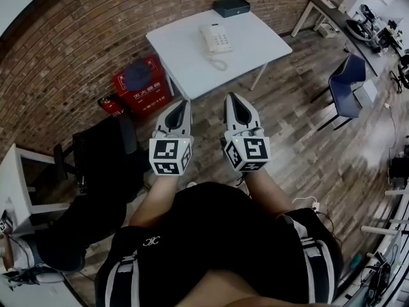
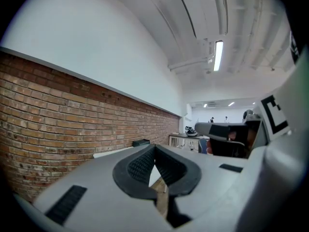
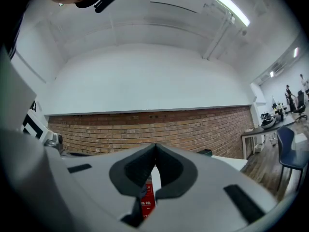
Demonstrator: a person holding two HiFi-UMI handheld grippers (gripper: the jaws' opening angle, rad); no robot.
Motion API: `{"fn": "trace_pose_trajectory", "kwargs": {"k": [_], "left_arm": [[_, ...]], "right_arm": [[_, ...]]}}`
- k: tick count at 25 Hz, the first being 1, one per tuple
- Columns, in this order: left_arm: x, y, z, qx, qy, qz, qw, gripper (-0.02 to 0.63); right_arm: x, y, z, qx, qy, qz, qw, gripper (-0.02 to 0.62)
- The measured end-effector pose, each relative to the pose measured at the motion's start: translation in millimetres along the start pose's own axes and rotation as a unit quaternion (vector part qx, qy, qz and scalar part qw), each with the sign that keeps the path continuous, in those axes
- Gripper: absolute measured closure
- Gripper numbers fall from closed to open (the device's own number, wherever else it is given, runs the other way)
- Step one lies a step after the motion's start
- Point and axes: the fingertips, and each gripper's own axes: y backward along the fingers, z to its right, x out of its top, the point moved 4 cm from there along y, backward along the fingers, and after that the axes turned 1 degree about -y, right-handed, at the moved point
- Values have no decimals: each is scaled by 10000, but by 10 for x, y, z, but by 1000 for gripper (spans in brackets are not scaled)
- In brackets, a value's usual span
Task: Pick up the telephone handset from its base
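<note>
The left gripper (image 1: 183, 105) and right gripper (image 1: 231, 98) both have their ribbed black pads pressed together on nothing. Each carries a cube of black-and-white square markers. At twelve o'clock ahead, the smooth white handset (image 1: 208, 39) lies on its base (image 1: 220, 38), on a white table (image 1: 185, 59). At ten o'clock, a red box (image 1: 142, 87) bears white characters too small to read.
</note>
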Motion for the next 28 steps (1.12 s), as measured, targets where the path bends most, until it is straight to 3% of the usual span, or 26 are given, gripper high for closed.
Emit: {"fn": "trace_pose_trajectory", "kwargs": {"k": [8,16,28], "left_arm": [[-47,45,-256,-164,20,102,9998,604],[-57,-66,-309,-289,-65,149,9994,604],[52,-890,-708,58,-264,217,9994,604]], "right_arm": [[-21,-109,-248,-163,97,121,9997,598],[-83,-246,-193,-240,90,153,9996,598],[-174,-1227,267,-48,130,232,9996,598]]}}
